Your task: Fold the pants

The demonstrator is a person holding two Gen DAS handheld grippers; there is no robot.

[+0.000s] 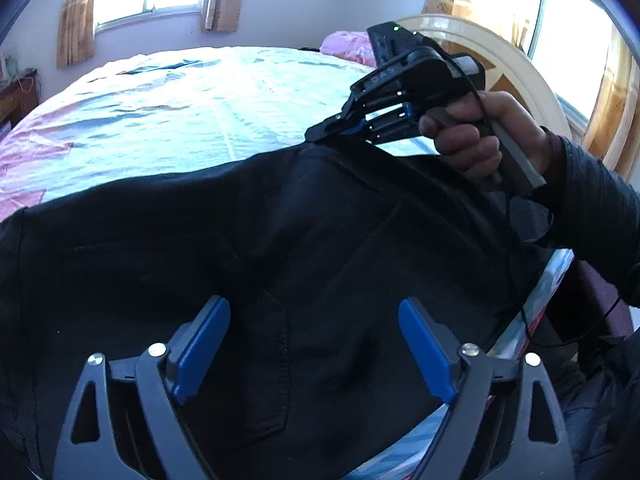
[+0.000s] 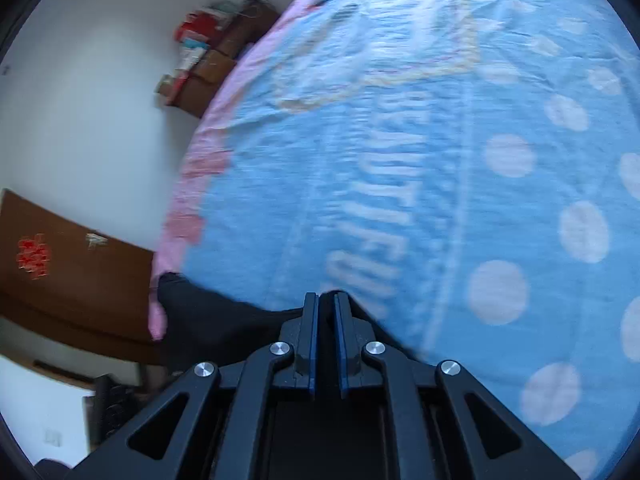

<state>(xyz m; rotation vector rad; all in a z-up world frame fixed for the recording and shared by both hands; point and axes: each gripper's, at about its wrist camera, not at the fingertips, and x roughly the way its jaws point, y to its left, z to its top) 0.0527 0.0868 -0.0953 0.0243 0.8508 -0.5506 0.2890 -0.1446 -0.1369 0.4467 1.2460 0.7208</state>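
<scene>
Black pants [image 1: 280, 240] lie spread across the near part of the bed and fill the lower half of the left wrist view. My left gripper [image 1: 314, 312] is open just above the pants, its blue pads [image 1: 200, 352] wide apart and holding nothing. My right gripper [image 1: 320, 134] is shut on the far edge of the pants and lifts it slightly. In the right wrist view the right gripper [image 2: 326, 300] has its pads nearly together on a bit of black cloth, and the pants [image 2: 208, 320] trail off to the left at the bed's edge.
The bed has a blue sheet [image 2: 440, 160] with white dots and a pink border. A pink pillow [image 1: 348, 46] and a round cream headboard [image 1: 500, 52] stand at the far right. A brown cabinet [image 2: 72, 264] and cluttered shelves [image 2: 200, 52] stand beside the bed.
</scene>
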